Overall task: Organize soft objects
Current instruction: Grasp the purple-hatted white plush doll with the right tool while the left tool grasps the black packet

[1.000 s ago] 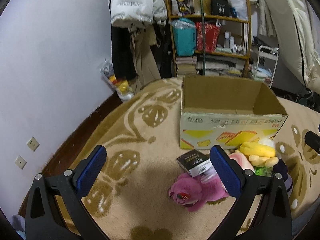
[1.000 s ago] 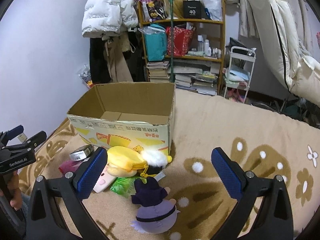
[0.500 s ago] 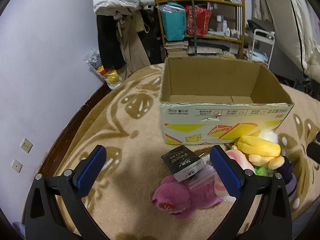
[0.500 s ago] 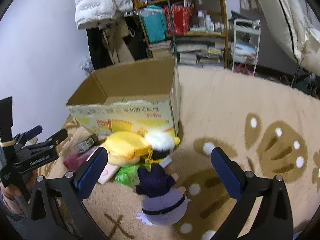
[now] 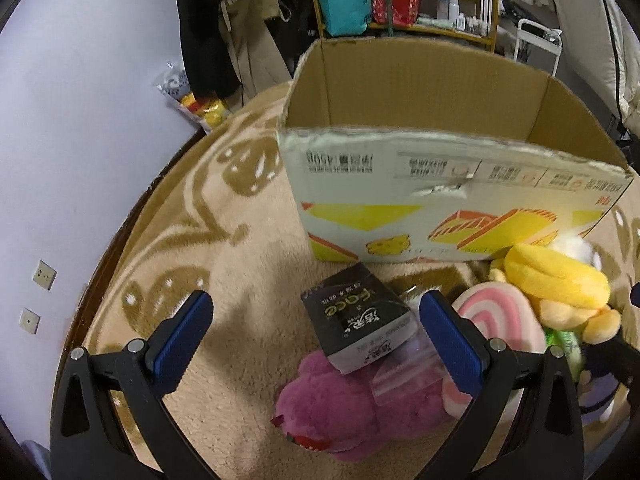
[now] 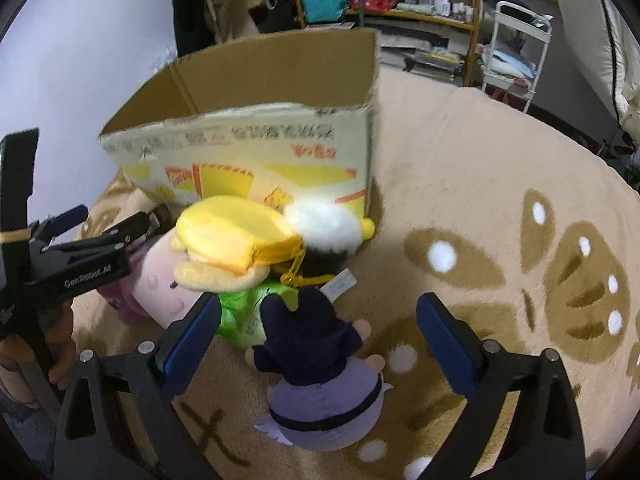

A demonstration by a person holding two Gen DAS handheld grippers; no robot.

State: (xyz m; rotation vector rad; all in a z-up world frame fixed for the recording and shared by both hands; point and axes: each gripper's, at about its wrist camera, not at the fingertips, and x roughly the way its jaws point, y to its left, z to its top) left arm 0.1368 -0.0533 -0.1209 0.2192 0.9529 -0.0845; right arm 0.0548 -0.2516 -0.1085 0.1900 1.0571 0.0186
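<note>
Soft toys heaped on the carpet [image 5: 240, 264] against the printed front wall of the cardboard box [image 5: 440, 184], none lifted, none visibly inside. Magenta plush [image 5: 344, 412] nearest the left gripper [image 5: 316, 338], with a black tissue pack [image 5: 356, 320] and a clear plastic bag [image 5: 404, 372] lying on top of it; pink-striped plush [image 5: 500, 316] just beside, touching the yellow plush [image 6: 236, 236]. Green plush [image 6: 248, 312] wedged under the yellow one; dark-hatted doll in purple [image 6: 320, 372] lying in front of the heap, framed by the right gripper [image 6: 318, 332].

Judged from this: sorting at its very start, everything left to move, presumably into the box. Both pairs of fingers spread wide and holding nothing, poised above the pile without touching it.

Hard to settle: box floor hidden behind the near wall in both views, so emptiness only likely, not certain. White fluffy thing [image 6: 324, 220] at the box corner blurred, possibly part of another toy. Green plush mostly covered, shape unclear. Right-wrist view smeared by motion. Toys at the right rim of the left view cut off and dark.
</note>
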